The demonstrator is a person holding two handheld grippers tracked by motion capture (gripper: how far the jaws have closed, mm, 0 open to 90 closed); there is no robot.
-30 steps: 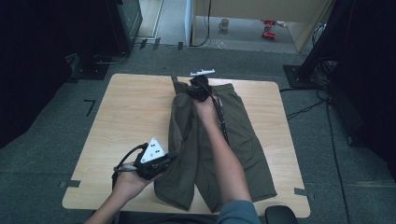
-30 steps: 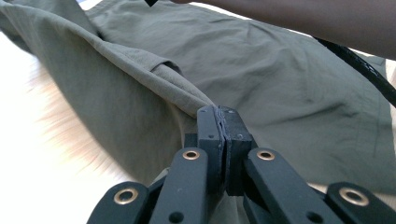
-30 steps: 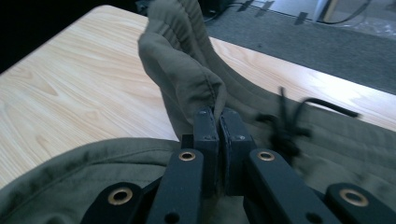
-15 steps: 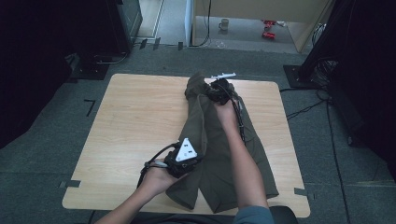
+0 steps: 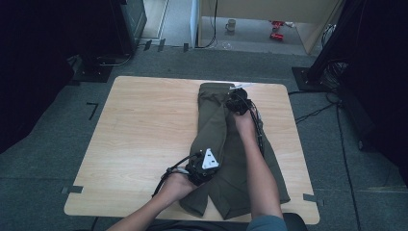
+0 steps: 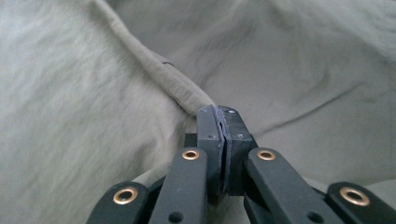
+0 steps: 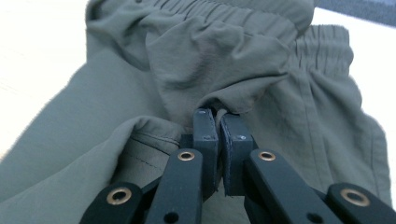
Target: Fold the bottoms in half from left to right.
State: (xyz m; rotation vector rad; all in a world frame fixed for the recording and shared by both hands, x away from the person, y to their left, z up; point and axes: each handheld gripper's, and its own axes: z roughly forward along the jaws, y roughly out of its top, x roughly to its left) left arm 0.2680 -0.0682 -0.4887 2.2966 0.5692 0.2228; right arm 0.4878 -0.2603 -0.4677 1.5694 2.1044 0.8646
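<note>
On the table: olive-green fabric trousers (image 5: 226, 159), long axis running near edge to far edge.
Left gripper (image 6: 219, 122): clamped on a hem fold, nearer the person.
Right gripper (image 7: 218, 122): pinching cloth below the elastic waistband (image 7: 261, 21), far end.

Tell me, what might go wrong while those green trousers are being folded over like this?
The left tool pinches only a thin hem edge of the trousers, so the cloth might slip free mid-fold. The right tool grips bunched fabric near the waistband; that bunching could leave creases. The lower legs lie close to the table edge, so a tug may drag them off.
</note>
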